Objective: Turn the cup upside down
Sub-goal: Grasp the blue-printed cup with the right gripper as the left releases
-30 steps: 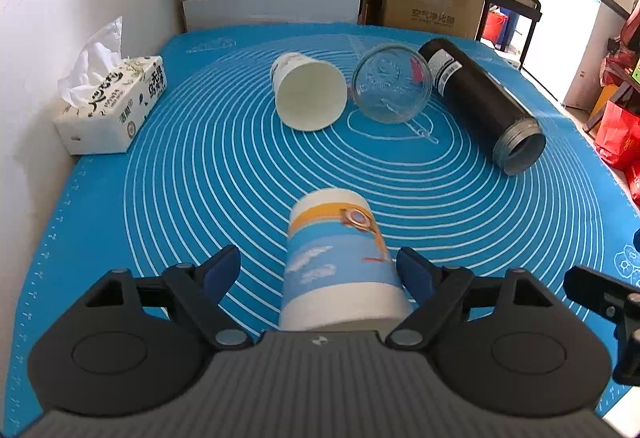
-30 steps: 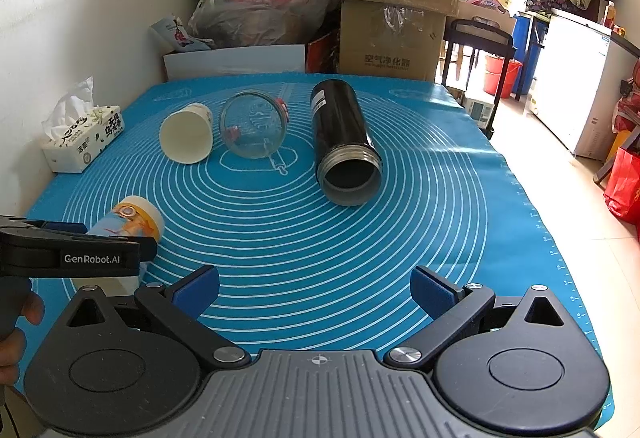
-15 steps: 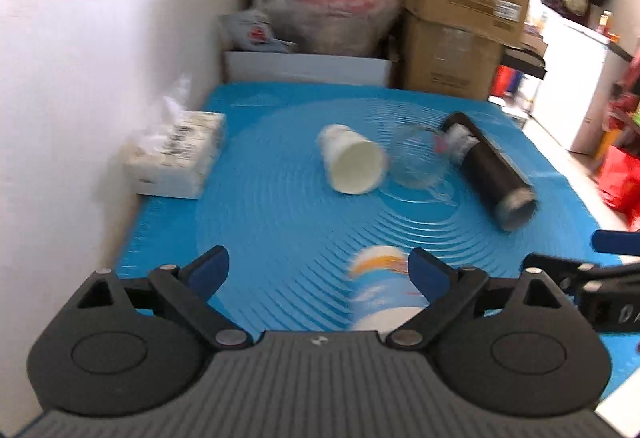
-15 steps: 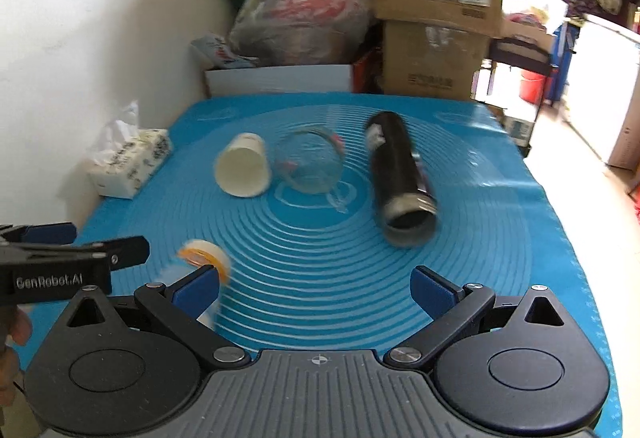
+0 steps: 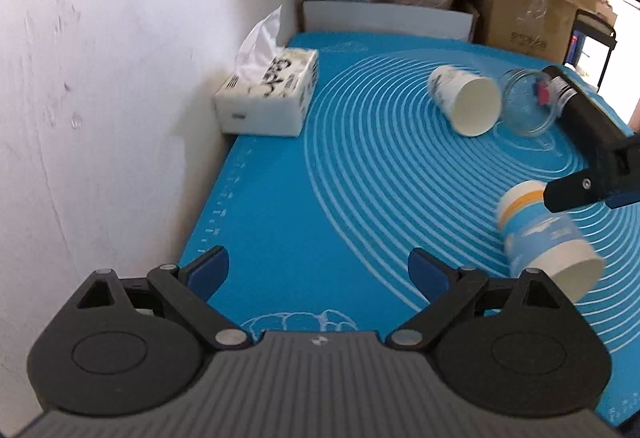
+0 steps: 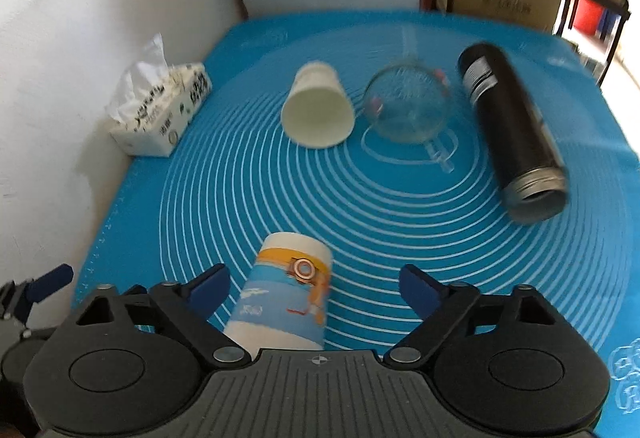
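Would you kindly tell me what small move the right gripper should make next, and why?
Probably ease the right gripper forward and slightly left, then close. Its jaws are open, and the blue cup lies on its side on the mat between them, nearer the left finger, not yet gripped.

left wrist view sits low over the near left part of the blue mat, facing forward and a bit toward the white wall; its fingers frame bare mat, tissue box ahead of the left finger. printed cup lies right of and outside its right finger, partly behind the other gripper's finger.

right wrist view looks forward down the mat, slightly raised, close to the printed cup, which lies between its fingers nearer the left one.

both views share the white cup, glass jar, black flask, tissue box.
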Available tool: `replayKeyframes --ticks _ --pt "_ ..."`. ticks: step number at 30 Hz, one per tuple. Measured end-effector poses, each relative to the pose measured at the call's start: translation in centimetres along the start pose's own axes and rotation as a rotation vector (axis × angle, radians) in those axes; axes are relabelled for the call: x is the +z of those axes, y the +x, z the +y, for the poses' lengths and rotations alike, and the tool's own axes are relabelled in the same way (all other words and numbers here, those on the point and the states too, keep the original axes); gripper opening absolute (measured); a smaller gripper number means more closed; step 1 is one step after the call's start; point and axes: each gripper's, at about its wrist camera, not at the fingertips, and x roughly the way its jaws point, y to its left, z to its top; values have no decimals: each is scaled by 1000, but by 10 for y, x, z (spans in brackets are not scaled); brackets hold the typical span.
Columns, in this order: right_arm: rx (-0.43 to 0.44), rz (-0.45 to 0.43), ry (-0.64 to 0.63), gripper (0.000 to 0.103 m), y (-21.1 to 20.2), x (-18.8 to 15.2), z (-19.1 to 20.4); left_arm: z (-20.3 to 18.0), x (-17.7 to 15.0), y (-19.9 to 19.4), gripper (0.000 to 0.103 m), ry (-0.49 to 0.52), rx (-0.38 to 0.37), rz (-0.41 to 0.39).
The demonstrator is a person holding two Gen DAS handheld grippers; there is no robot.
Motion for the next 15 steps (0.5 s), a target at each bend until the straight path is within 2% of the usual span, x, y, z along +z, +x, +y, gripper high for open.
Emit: replayKeyframes --ticks 7,11,14,15 --pt "17 111 36 78 38 15 0 7 -3 12 95 -30 9 15" --pt "56 163 40 77 53 21 3 6 -2 15 96 -43 8 16" --pt "99 202 52 69 62 23 5 4 -1 16 96 -39 3 13" --pt "121 211 60 60 64 23 5 3 -2 16 96 -39 4 12"
